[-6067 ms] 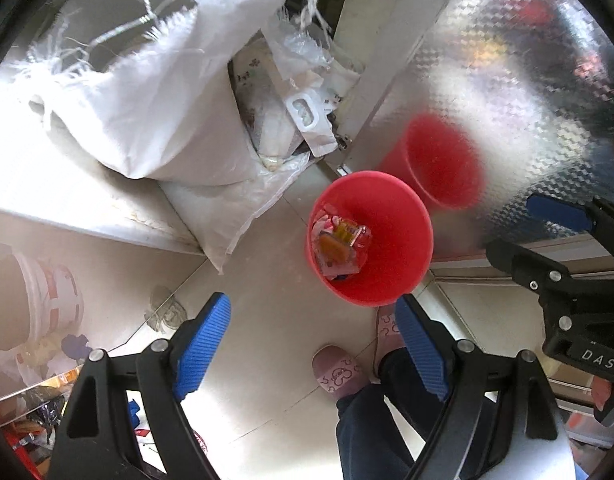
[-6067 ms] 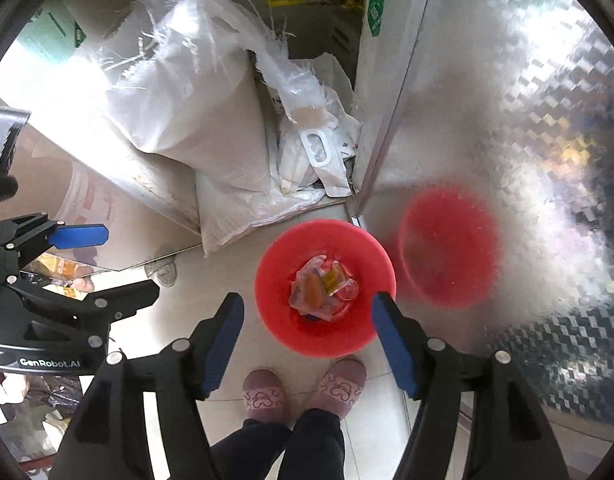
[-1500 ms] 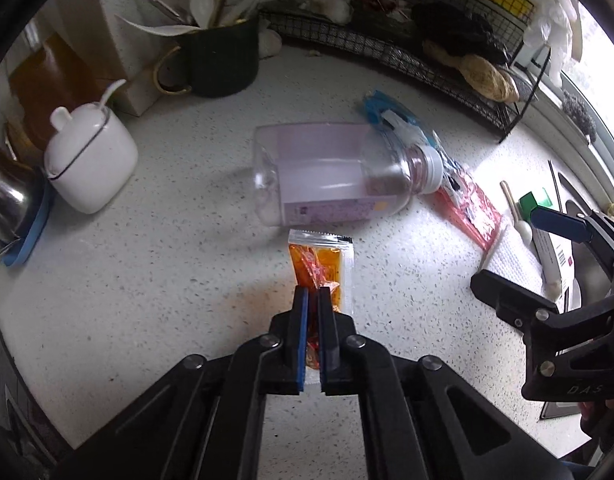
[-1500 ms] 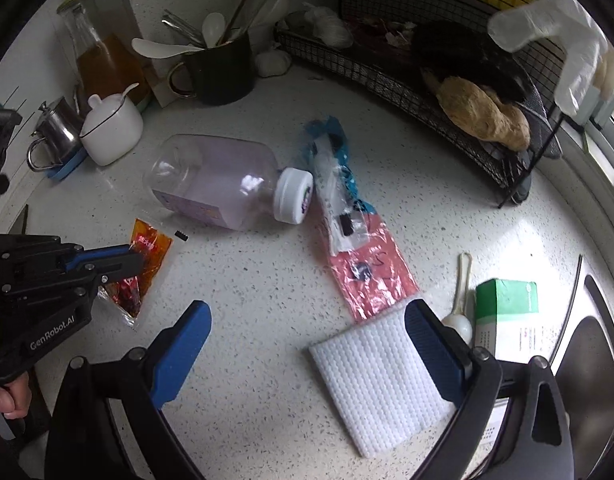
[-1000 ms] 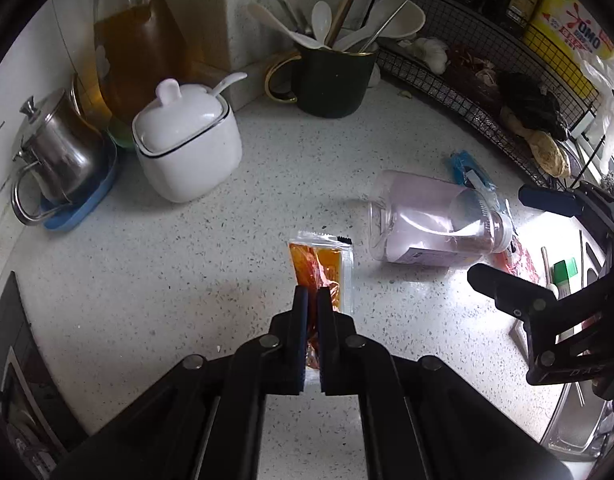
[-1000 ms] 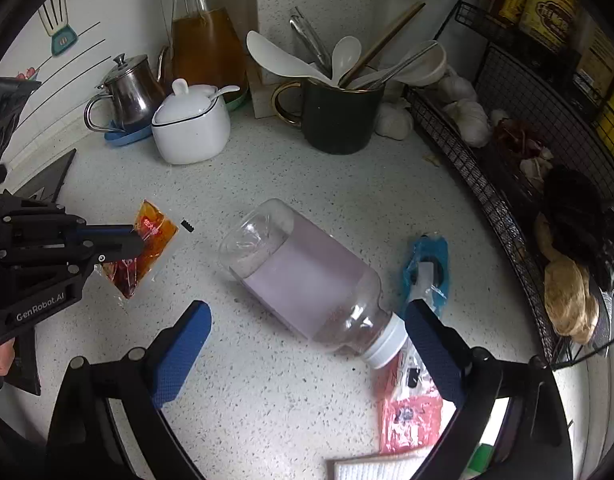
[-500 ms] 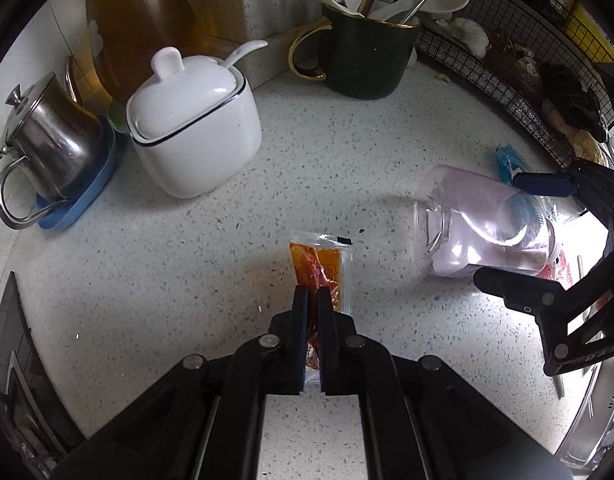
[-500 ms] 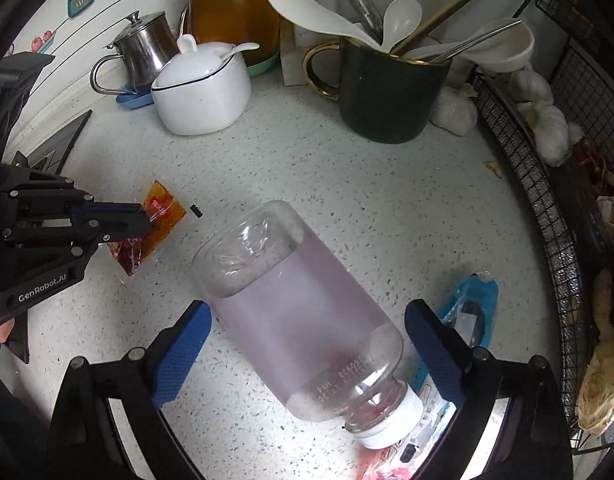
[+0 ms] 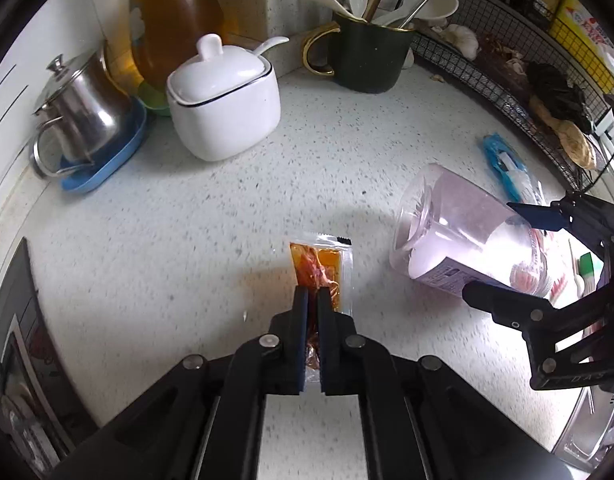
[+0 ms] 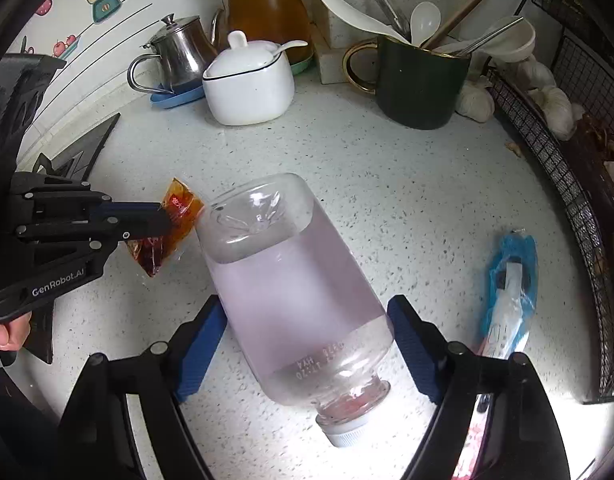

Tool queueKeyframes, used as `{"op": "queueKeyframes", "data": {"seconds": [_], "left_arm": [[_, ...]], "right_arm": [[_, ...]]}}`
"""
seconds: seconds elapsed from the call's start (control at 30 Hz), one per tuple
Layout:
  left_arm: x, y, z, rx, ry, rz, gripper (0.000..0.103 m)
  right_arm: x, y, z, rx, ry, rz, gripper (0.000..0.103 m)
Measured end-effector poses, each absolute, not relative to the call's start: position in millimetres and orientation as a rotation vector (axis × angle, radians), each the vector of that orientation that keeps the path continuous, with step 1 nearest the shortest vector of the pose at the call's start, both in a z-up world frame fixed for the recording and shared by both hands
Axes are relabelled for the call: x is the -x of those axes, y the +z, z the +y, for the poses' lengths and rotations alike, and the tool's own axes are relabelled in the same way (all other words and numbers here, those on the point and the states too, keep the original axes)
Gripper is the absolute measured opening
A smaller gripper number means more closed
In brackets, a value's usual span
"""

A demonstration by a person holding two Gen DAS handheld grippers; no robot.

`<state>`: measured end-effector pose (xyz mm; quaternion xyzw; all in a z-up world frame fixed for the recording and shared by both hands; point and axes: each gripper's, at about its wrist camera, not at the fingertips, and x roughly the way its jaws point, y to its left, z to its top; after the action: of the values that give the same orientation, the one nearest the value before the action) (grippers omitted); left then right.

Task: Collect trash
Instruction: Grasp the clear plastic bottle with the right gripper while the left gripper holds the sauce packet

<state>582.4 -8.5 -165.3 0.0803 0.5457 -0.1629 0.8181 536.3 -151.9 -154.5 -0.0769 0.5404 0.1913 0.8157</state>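
My left gripper (image 9: 313, 294) is shut on an orange sauce packet (image 9: 321, 266) and holds it just above the speckled counter; the packet also shows in the right wrist view (image 10: 169, 226). A clear plastic bottle (image 10: 295, 284) with pinkish liquid and a white cap lies on its side. My right gripper (image 10: 307, 328) is open, its blue pads on either side of the bottle's lower body, apart from it. The bottle also shows in the left wrist view (image 9: 467, 236). A blue wrapper (image 10: 509, 288) lies to the right.
A white sugar pot (image 9: 223, 100), a steel teapot (image 9: 79, 108) on a blue saucer, an oil jug (image 9: 175, 12) and a dark green utensil mug (image 10: 421, 84) stand at the back. A black wire rack (image 10: 579, 140) with garlic lines the right side.
The right gripper has closed in on the lying bottle, which now sits between its open fingers. The left gripper still holds the sauce packet, shifted slightly over the counter.
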Motion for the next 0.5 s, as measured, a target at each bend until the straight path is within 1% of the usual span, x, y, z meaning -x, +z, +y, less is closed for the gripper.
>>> {"op": "queueKeyframes", "data": {"seconds": [0.37, 0.5], "left_arm": [[-498.1, -138.1, -7.7, -0.181, -0.304, 1.105, 0.003], [-460.6, -132.9, -7.4, -0.17, -0.272, 1.103, 0.003]], "right_arm": [[-452.6, -122.3, -158.0, 0.117, 0.369, 1.087, 0.078], [-425.9, -118.3, -160.2, 0.099, 0.374, 1.087, 0.078]]}}
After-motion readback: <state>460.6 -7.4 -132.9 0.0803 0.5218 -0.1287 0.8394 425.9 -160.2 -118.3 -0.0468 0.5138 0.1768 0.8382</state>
